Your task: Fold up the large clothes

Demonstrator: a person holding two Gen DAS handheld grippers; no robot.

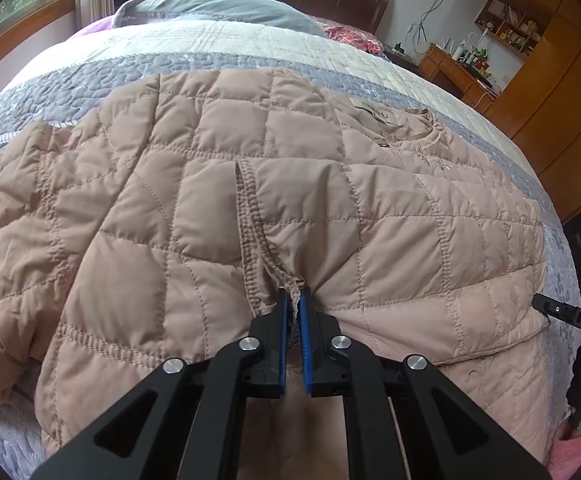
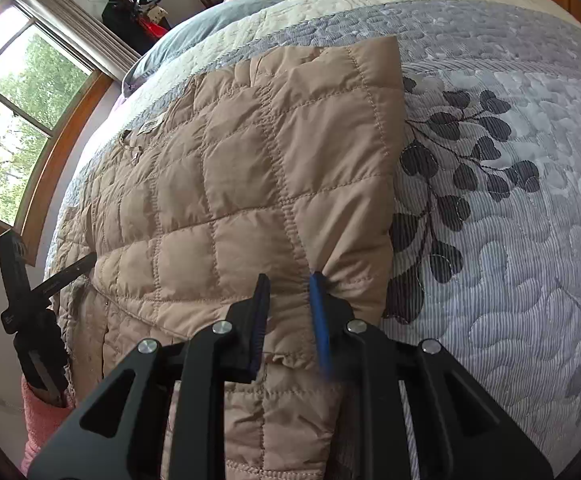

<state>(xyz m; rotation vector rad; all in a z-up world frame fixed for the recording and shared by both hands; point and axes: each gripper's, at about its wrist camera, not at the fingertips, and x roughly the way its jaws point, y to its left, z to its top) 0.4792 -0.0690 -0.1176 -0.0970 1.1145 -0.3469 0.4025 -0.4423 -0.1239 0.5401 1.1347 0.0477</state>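
Observation:
A beige quilted jacket (image 1: 218, 200) lies spread on the bed, its neck label toward the far right. My left gripper (image 1: 293, 300) is shut on a bunched seam of the jacket near its lower middle. In the right wrist view the jacket (image 2: 250, 184) lies folded with a straight edge on the right. My right gripper (image 2: 290, 284) has its jaws a little apart with a fold of the jacket's near edge between them. The left gripper also shows at the left of that view (image 2: 70, 272), and the right gripper's tip shows at the right edge of the left wrist view (image 1: 546, 304).
The bed has a grey and white quilted cover (image 2: 510, 200) with a dark leaf print. Pillows (image 1: 218, 8) lie at the headboard. A window (image 2: 14, 120) is to the left, and a wooden desk and shelves (image 1: 510, 52) stand at the right.

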